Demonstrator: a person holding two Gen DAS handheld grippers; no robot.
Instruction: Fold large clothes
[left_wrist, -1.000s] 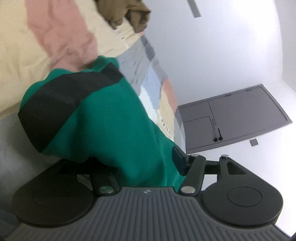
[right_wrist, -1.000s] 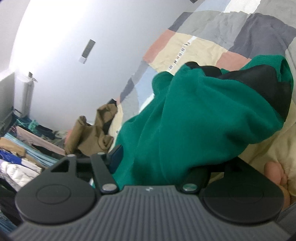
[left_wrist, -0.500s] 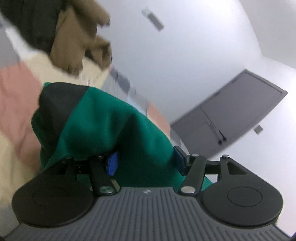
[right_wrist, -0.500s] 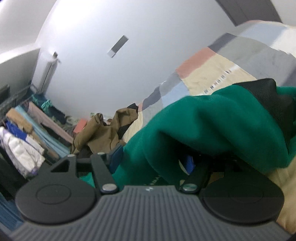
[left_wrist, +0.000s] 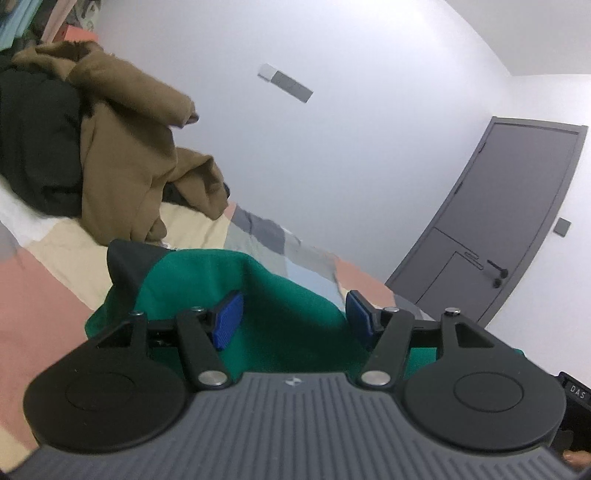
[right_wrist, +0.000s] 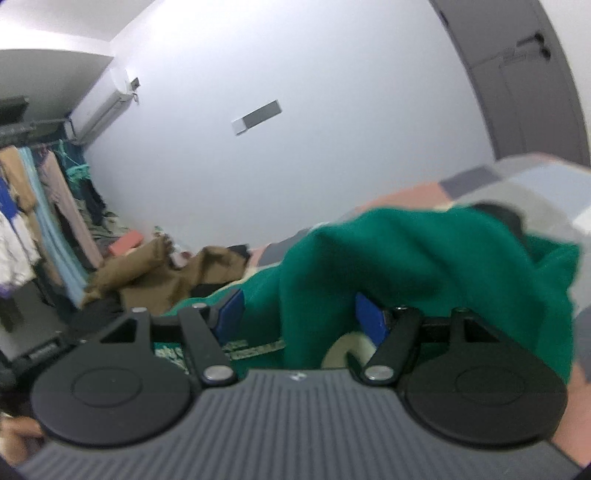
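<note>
Left gripper (left_wrist: 291, 319), right gripper (right_wrist: 297, 319): jaws wide, green garment (left_wrist: 280, 295) bunched loose between pads, unpinched. Good fold needs layers squared on quilt (left_wrist: 66, 258) before release.

Green garment (left_wrist: 258, 295) now lower, blue pads (left_wrist: 227, 319) uncovered.

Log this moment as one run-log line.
step: folding | green garment on patchwork bed | left gripper: open, garment between | right gripper: open, garment between
</note>
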